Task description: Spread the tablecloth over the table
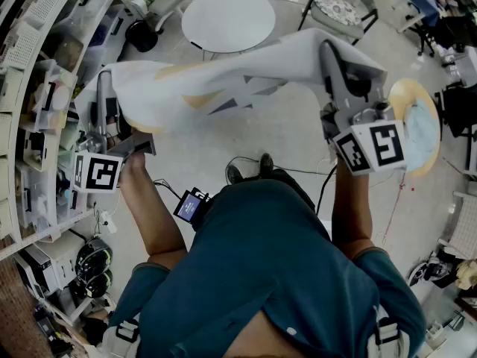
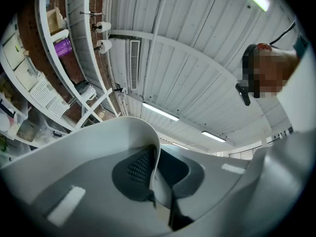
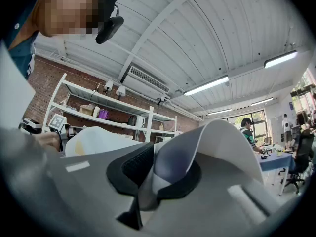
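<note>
The left gripper [image 2: 157, 169] and the right gripper [image 3: 155, 177] are each closed tight on an edge of the tablecloth [image 1: 223, 80], which hangs stretched in the air between them; beyond it stands the round white table [image 1: 229, 19]

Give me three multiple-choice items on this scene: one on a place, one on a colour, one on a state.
1. The round table stands:
A. beyond the held tablecloth, uncovered
B. under the tablecloth
C. upside down

2. The tablecloth is:
A. plain red
B. black checked
C. white with yellow and grey patches

3. The left hand-held gripper and the right hand-held gripper are:
A. open and empty
B. each shut on the tablecloth
C. shut on a cup

Answers:
1 A, the head view shows its white top bare past the cloth.
2 C, the head view shows those patches.
3 B, each gripper view shows cloth pinched between the pads.
</note>
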The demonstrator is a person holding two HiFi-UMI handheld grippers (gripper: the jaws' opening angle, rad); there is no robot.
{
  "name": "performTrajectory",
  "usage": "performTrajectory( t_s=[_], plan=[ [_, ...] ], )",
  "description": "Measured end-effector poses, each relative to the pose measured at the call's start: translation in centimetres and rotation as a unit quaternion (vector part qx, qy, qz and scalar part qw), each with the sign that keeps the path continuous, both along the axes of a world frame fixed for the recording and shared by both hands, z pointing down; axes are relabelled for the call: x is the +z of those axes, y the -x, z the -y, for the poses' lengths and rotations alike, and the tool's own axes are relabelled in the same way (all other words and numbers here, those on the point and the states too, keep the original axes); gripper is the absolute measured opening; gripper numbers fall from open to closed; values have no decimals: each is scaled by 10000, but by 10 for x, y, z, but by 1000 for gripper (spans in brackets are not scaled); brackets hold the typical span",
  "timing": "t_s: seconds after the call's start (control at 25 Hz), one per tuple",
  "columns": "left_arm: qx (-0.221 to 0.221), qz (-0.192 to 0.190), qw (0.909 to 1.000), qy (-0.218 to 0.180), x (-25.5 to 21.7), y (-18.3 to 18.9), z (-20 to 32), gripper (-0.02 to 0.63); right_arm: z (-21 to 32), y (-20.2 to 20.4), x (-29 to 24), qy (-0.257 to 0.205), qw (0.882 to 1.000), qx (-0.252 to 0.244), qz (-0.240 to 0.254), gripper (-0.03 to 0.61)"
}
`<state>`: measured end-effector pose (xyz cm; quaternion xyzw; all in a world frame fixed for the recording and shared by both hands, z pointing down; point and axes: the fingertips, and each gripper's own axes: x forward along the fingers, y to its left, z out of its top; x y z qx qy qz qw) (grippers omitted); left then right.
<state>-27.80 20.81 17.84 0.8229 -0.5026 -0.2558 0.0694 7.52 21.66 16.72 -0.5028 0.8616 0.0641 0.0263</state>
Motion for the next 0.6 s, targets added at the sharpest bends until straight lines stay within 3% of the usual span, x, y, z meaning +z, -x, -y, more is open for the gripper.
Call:
performTrajectory(
  t_s=[0.36,0.6],
  plan=[
    [163,-125,9998,-48,0,-2,1,11,0,2,0,-13,10000,30,-24,38],
    [149,-1,9999,-51,5,4,4,11,0,6,6,-38,10000,83,-10,38]
  ],
)
